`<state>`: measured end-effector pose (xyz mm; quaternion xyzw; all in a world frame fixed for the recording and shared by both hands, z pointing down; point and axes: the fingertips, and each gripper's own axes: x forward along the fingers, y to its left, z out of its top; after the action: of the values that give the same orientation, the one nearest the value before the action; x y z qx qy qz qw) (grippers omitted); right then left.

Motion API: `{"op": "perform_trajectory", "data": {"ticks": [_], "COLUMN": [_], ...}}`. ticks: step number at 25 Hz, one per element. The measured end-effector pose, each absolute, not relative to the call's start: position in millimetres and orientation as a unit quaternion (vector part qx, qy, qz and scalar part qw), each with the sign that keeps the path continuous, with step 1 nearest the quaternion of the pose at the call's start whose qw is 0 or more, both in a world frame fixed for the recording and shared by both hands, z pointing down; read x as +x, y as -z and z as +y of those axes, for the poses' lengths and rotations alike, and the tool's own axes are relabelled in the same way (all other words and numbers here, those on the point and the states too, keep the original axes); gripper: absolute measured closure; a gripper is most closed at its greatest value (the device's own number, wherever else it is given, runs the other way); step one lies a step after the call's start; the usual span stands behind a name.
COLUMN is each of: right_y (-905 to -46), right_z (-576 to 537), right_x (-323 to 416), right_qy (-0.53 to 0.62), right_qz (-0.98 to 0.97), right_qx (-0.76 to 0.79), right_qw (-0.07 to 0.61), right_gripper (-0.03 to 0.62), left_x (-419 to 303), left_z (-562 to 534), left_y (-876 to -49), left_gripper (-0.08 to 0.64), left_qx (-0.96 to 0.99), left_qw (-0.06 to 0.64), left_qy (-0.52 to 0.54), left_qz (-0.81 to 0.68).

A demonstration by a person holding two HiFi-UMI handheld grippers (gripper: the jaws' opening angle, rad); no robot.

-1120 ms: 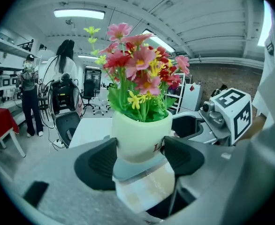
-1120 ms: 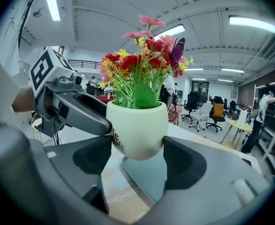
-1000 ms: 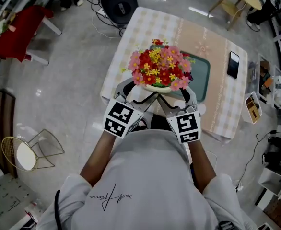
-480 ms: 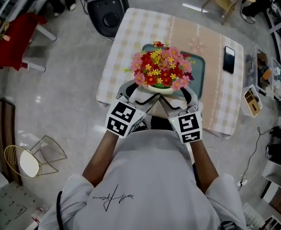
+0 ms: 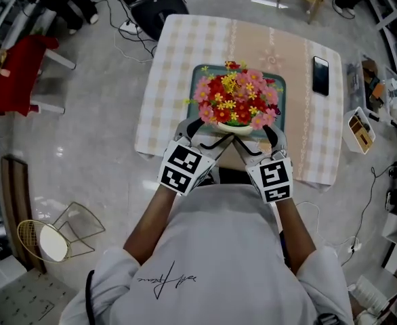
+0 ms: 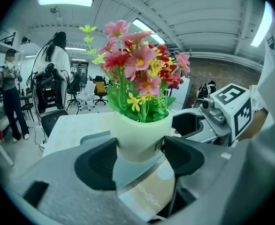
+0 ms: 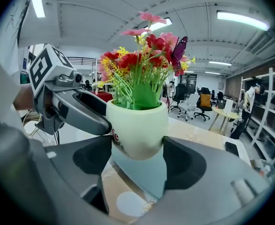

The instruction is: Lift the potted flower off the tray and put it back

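Note:
The potted flower [image 5: 236,100], red, pink and yellow blooms in a pale green pot [image 5: 234,128], hangs above the near part of the teal tray [image 5: 200,78] on the checked table. Both grippers hold the pot from the near side. My left gripper [image 5: 211,138] is shut on its left side and my right gripper [image 5: 254,141] on its right. In the left gripper view the pot [image 6: 140,135] sits pinched between the dark pads [image 6: 100,163], with the tray [image 6: 133,173] below. The right gripper view shows the pot [image 7: 137,130] clamped the same way above the tray [image 7: 144,172].
A black phone [image 5: 320,75] lies on the table's far right. A small box [image 5: 361,131] stands just off the table's right edge. A black chair [image 5: 154,5] is behind the table, a red chair [image 5: 19,63] far left, a wire chair [image 5: 49,232] at lower left.
The pot, held in both grippers, has moved forward from the table's near edge to above the tray. Both grips are unchanged.

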<state>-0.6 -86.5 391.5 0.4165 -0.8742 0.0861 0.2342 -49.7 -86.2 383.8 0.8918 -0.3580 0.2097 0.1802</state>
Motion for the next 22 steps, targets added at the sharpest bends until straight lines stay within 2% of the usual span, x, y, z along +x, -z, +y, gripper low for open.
{"op": "perform_trajectory", "data": {"ticks": [22], "right_y": [-421], "right_z": [-119], "right_x": [48], "right_qy": [-0.128], "right_qz": [-0.85], "right_qx": [0.453], "right_qw": [0.237], "right_gripper": [0.244], "left_x": [-1], "left_z": [-124], "left_y": [-412], "left_gripper": [0.245], "left_qx": [0.9], "left_qw": [0.195], "left_qy": [-0.24], "left_qz": [-0.306]}}
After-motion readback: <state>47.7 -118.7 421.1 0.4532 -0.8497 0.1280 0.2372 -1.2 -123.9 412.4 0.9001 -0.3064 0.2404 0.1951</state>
